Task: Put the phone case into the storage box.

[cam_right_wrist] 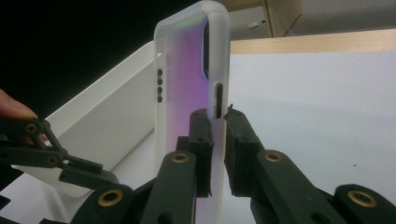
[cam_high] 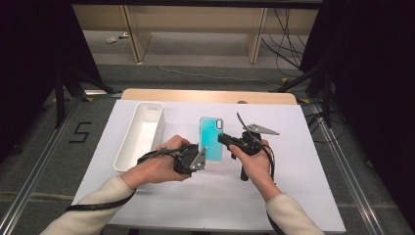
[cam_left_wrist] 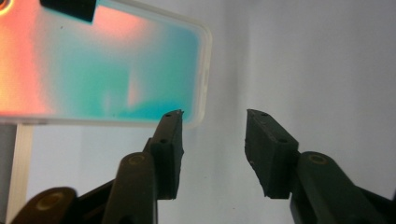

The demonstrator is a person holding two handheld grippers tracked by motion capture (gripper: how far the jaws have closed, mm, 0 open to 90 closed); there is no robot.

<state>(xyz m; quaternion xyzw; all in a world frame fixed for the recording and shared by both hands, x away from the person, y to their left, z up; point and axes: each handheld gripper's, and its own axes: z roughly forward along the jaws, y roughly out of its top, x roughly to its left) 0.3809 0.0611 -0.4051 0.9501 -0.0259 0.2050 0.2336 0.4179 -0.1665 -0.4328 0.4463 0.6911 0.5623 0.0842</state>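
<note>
A translucent phone case (cam_high: 211,138), teal in the high view, lies mid-table between my two grippers. My right gripper (cam_high: 222,140) reaches in from the right and is shut on the case's side edge. In the right gripper view its pads (cam_right_wrist: 201,130) press on either side of the case (cam_right_wrist: 187,79) rim by a side cutout. My left gripper (cam_high: 201,156) is at the case's near left corner. Its jaws (cam_left_wrist: 215,116) stand open with nothing between them, and the case (cam_left_wrist: 102,70) corner lies just beyond the left fingertip.
A long white tray (cam_high: 128,132) sits left of the case, and its wall (cam_right_wrist: 116,107) rises behind the case in the right gripper view. The white table cover (cam_high: 298,147) stretches bare to the right. The wooden table edge (cam_high: 205,95) runs along the back.
</note>
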